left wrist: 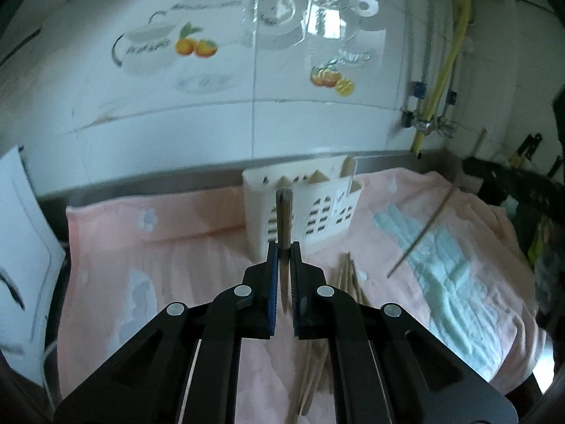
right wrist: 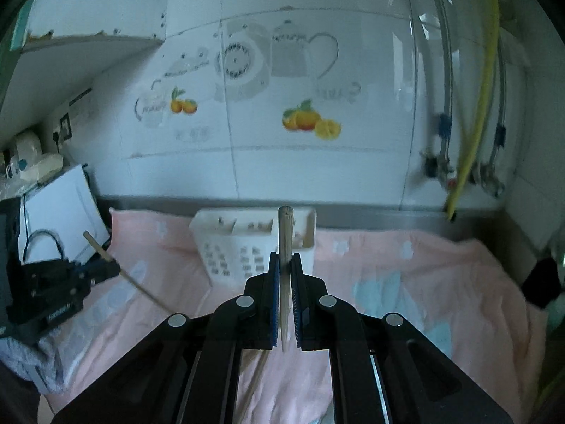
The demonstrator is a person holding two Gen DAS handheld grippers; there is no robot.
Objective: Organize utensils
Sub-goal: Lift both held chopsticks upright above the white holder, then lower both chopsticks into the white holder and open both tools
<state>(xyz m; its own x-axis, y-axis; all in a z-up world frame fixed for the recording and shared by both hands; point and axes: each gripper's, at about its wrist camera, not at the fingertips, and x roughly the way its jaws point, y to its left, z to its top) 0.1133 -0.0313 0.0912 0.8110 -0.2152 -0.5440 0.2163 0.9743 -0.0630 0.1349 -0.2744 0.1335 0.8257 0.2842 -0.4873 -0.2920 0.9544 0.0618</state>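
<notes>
1. Two chopsticks are in my grip, one per hand: my left gripper (left wrist: 284, 251) is clamped on a chopstick (left wrist: 283, 219), and my right gripper (right wrist: 285, 259) is clamped on a second chopstick (right wrist: 284, 233), each standing up between the blue pads.
2. Ahead of both stands the white utensil holder (left wrist: 317, 208), upright on a pink towel (left wrist: 159, 258) near the grey back ledge under the tiled wall (left wrist: 212, 106).
3. My judgement: the picking-up step is done and the carry to the holder is in hand.
4. Next move, as I judge it: bring each stick over an open slot at the holder's top, tip it upright, lower it in, then open.
5. More loose chopsticks (left wrist: 348, 275) lie on the towel just beside my left fingers, waiting their turn.
6. Room to move: the towel between me and the holder is bare.
7. Edges to mind: the wall is close behind the holder, pipes and a yellow hose (right wrist: 476, 106) hang to the right, and a white board (right wrist: 67, 205) leans at the left.
</notes>
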